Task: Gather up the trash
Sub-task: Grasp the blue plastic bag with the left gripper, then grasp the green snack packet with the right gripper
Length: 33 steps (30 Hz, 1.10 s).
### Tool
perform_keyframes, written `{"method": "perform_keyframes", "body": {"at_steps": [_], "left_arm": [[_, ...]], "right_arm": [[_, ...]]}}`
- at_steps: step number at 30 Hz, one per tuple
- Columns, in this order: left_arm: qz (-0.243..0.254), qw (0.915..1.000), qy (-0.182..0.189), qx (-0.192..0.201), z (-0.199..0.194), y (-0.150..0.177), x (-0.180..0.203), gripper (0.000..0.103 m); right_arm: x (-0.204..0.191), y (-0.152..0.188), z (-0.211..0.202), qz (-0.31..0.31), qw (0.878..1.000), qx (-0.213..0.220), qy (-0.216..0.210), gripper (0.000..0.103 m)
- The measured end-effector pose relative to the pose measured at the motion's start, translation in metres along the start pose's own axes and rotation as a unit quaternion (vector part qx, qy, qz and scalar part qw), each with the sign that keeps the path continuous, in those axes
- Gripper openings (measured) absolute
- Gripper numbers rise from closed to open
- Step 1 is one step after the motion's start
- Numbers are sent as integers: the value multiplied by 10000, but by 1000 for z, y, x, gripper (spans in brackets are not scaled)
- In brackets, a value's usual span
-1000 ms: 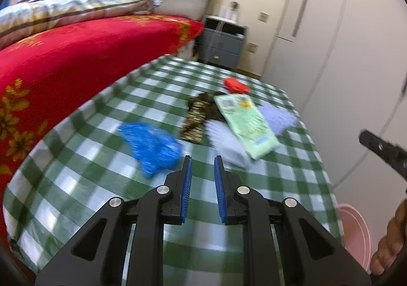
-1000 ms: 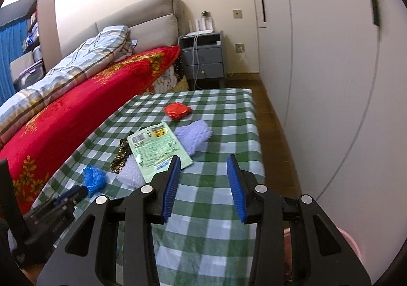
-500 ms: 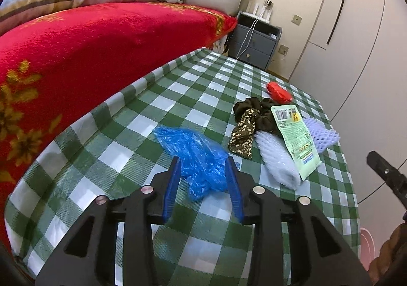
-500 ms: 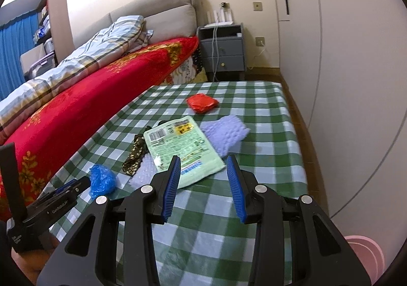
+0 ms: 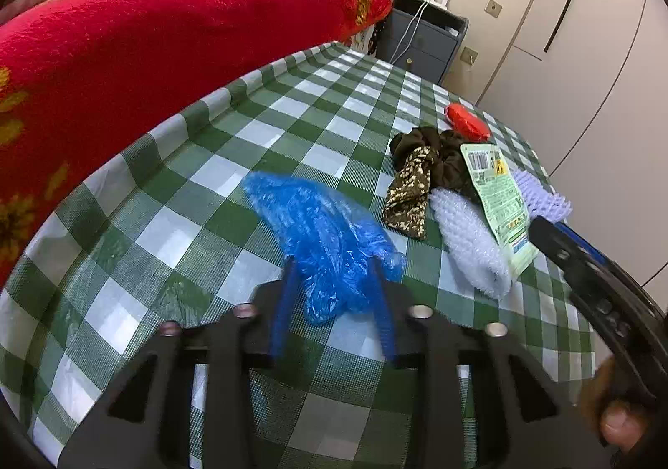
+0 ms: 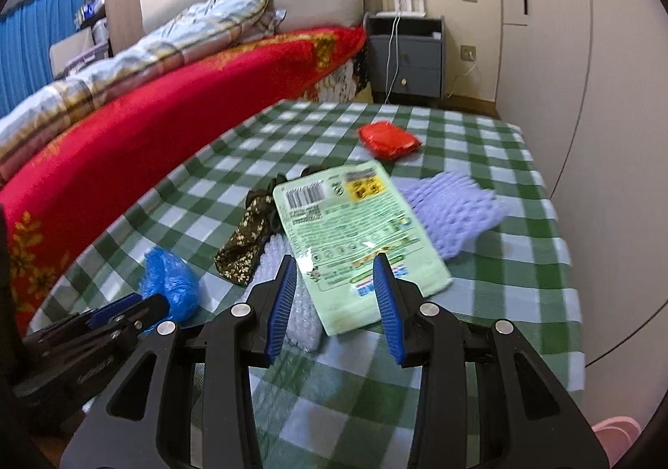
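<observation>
Crumpled blue plastic bag (image 5: 325,235) at 9 o'clock; green wrapper (image 6: 355,235) flat at centre; red packet (image 6: 388,139) at 12.

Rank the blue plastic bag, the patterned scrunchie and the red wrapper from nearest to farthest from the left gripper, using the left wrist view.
1. Blue plastic bag: between the left gripper's fingers.
2. Patterned scrunchie: ahead, to the right.
3. Red wrapper: farthest, beyond the scrunchie.

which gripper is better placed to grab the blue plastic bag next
Left. The left gripper is open with the crumpled blue plastic bag already between its fingers. The right gripper is open over the green packet, with the bag off to its left.
</observation>
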State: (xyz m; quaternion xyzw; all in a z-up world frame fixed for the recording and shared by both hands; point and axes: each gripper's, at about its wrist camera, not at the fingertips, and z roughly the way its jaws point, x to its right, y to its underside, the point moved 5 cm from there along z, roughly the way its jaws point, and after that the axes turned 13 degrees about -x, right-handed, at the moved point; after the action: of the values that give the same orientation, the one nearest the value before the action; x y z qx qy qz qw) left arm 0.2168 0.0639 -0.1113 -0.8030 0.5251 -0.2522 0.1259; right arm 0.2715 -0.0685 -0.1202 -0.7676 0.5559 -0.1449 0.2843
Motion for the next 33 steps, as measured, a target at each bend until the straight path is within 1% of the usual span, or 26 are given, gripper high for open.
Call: {"method": "perform_keyframes", "body": {"at_steps": [1, 2, 7, 10, 12, 13, 14, 16, 17, 19, 21, 28, 33], "left_arm": [[29, 10000, -42, -25, 1, 0, 0, 8], [46, 10000, -66, -31, 1, 0, 0, 5], [-2, 9999, -118, -43, 0, 0, -5, 3], [-42, 9999, -96, -59, 1, 0, -6, 3], [-47, 9999, -80, -48, 0, 0, -6, 3], [-57, 9999, -75, -45, 0, 0, -6, 3], [-69, 9999, -64, -44, 0, 0, -7, 3], [-94, 9999, -17, -47, 0, -1, -7, 3], [-98, 9999, 9, -47, 0, -1, -6, 3], [-86, 9999, 41, -31, -2, -2, -5, 3], [-97, 9999, 78, -21, -3, -2, -5, 3], [-99, 9996, 272, 59, -13, -2, -2, 3], [89, 9989, 373, 256, -30, 0, 7, 3]], "right_arm": [[-3, -2, 5, -37, 10000, -29, 28, 39], [-5, -4, 9, -75, 9999, -53, 45, 39], [-17, -17, 24, -221, 9996, -157, 102, 39], [-26, -23, 33, -422, 9982, -239, 350, 39], [-29, -25, 40, -531, 9959, -354, 641, 39], [-30, -25, 41, -544, 9953, -393, 692, 39], [-30, -25, 43, -536, 9951, -419, 717, 38], [-30, -25, 42, -530, 9946, -420, 783, 26], [-31, -25, 41, -551, 9945, -417, 784, 15], [-32, -24, 36, -581, 9945, -361, 792, 13], [-32, -22, 27, -603, 9945, -301, 807, 4], [-25, -20, -18, -522, 9945, 21, 910, 1], [-16, -15, -57, -370, 9952, 210, 885, 0]]}}
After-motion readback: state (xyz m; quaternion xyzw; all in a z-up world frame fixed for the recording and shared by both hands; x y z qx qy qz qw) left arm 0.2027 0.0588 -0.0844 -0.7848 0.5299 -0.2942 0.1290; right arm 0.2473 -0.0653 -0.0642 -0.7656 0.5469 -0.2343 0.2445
